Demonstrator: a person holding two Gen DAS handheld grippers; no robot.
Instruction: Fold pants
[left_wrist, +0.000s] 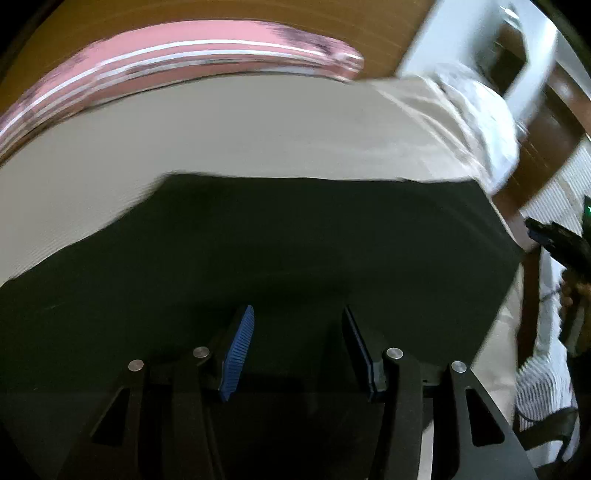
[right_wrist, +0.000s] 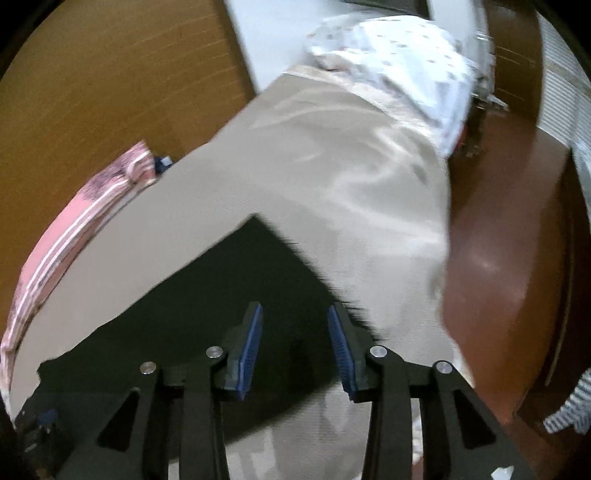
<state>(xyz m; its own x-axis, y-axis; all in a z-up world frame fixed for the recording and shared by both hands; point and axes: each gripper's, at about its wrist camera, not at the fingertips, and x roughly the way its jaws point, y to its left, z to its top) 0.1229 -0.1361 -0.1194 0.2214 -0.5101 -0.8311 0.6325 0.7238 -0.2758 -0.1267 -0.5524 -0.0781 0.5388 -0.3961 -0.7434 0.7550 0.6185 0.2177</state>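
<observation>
We see the dark pants (left_wrist: 295, 251) spread flat on a beige bed cover (left_wrist: 240, 136), filling the lower half of the left wrist view from about 9 o'clock round to 3 o'clock, with one straight edge running across the middle of the picture. Our left gripper (left_wrist: 299, 347) hangs over that dark cloth with its jaws parted wide, and nothing sits between the blue ribbed pads (left_wrist: 238, 354). In the right wrist view the pants (right_wrist: 221, 295) form a dark wedge whose corner points toward 12 o'clock; the frayed-looking edge toward 3 o'clock is blurred. Our right gripper (right_wrist: 295, 347) is likewise spread apart above the cloth, its blue pads (right_wrist: 251, 350) gripping nothing, with the right finger lying near the edge of the pants. At 10 o'clock in the left wrist view a pink striped cloth (left_wrist: 177, 66) lies along the far side of the bed cover, beside a wooden panel (left_wrist: 207, 16). At 1 o'clock a white patterned fabric (left_wrist: 476, 114) is bunched on the cover's corner. From the left wrist camera the right gripper (left_wrist: 554, 243) shows at 3 o'clock, well off the side of the pants; we cannot tell its opening from there. Brown polished floor (right_wrist: 498, 240) shows at 3 o'clock in the right wrist view.
</observation>
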